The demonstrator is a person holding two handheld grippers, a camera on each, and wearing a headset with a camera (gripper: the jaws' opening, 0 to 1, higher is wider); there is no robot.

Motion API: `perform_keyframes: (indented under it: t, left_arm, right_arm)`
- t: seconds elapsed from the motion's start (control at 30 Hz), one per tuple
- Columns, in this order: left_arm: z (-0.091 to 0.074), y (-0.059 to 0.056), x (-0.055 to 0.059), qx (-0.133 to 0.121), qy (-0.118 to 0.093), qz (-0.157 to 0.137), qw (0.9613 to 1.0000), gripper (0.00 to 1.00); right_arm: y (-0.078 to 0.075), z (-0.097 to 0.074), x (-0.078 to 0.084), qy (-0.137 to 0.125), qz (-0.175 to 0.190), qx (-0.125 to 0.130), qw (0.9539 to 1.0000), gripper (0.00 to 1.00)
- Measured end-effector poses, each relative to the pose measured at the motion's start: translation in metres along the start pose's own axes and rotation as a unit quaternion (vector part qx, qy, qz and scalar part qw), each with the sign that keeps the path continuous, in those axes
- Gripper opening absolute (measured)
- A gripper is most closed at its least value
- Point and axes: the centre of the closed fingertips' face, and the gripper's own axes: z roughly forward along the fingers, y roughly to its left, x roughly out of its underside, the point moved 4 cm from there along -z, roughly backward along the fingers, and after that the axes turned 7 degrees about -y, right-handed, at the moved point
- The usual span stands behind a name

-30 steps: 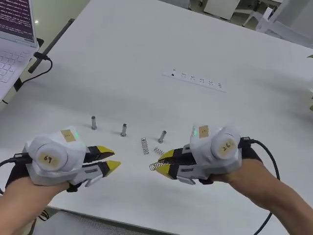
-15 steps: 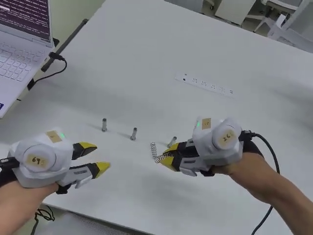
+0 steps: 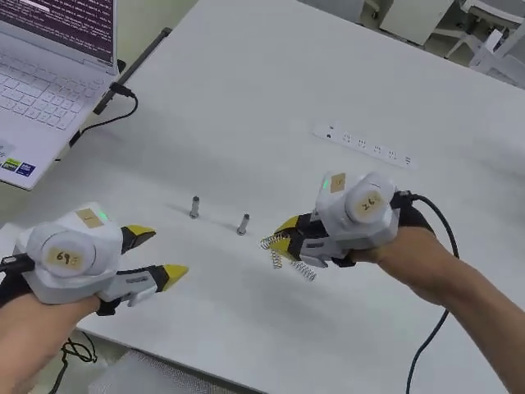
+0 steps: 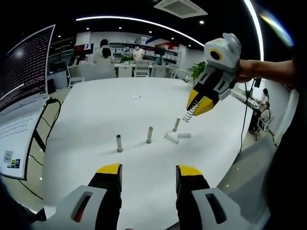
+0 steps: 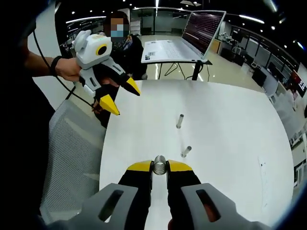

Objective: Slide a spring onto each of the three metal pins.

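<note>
Pins, three: first pin [image 4: 119, 143], second pin [image 4: 149, 134], third pin [image 4: 176, 124]. Springs, three: first spring [image 4: 190, 111], second spring [image 4: 171, 138], third spring [image 4: 184, 135]. Grippers, two: left gripper [image 3: 168, 252], right gripper [image 3: 279, 236]. Laptop [image 3: 49, 82], one. Power strip [image 3: 363, 144], one.

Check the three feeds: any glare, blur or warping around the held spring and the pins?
Head view: even light on the white table, soft shadows, no glare; the short metal pins and the small metal coil spring in the right gripper look sharp. Left gripper view: fisheye bows the table edge, pins crisp. Right gripper view: same bowing, shiny floor reflections beyond the table, spring in focus.
</note>
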Motion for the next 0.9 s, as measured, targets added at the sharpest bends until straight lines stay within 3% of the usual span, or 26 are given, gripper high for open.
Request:
perform_keyframes:
  t: [0.3,0.9]
  left_arm:
    - [-0.013,0.015,0.005,-0.014,0.000,-0.004,0.9999,0.42]
    - [-0.015,0.015,0.003,-0.015,-0.012,-0.019,0.9996,0.50]
  right_arm:
    - [-0.024,0.020,-0.018,-0.006,-0.008,0.001,1.0000,0.09]
    - [-0.045,0.074,-0.051,-0.002,-0.008,-0.002,1.0000,0.09]
